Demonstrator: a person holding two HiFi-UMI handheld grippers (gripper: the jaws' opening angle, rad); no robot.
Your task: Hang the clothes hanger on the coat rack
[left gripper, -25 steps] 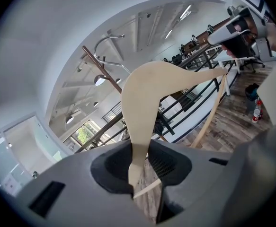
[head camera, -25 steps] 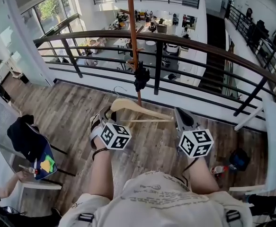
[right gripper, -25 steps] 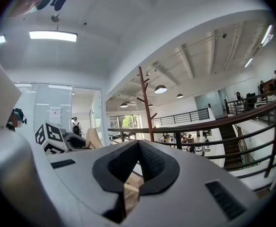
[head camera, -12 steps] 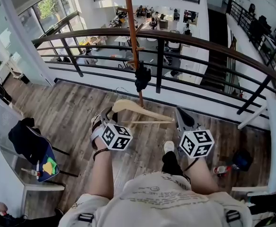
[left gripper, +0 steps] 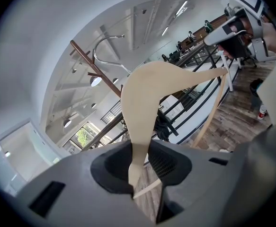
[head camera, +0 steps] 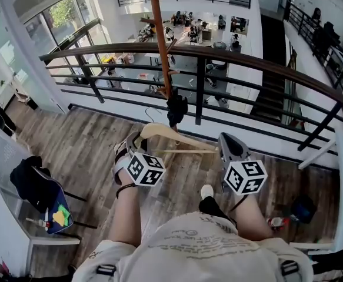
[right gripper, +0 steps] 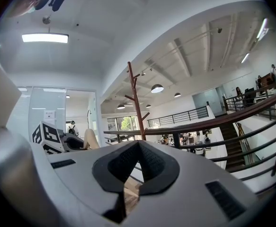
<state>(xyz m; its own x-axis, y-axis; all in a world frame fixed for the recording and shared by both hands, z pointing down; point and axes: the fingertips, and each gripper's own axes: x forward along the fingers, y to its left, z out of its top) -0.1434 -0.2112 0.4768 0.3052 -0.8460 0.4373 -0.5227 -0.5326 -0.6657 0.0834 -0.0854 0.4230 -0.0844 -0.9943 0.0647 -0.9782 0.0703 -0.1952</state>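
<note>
One arm of the wooden clothes hanger (head camera: 170, 134) is clamped in the left gripper (head camera: 132, 140), leaving its hook (left gripper: 103, 45) free, apparently for the coat rack (head camera: 159, 40) straight ahead; the right gripper (head camera: 223, 140), jaws together on nothing, sits beside the far tip.

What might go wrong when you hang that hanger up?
The pale wooden clothes hanger is pinched only at its ends, by the left gripper and right gripper, so it might twist or slip. The brown wooden coat rack stands beside the dark railing with a drop beyond; a dropped hanger might slide through.
</note>
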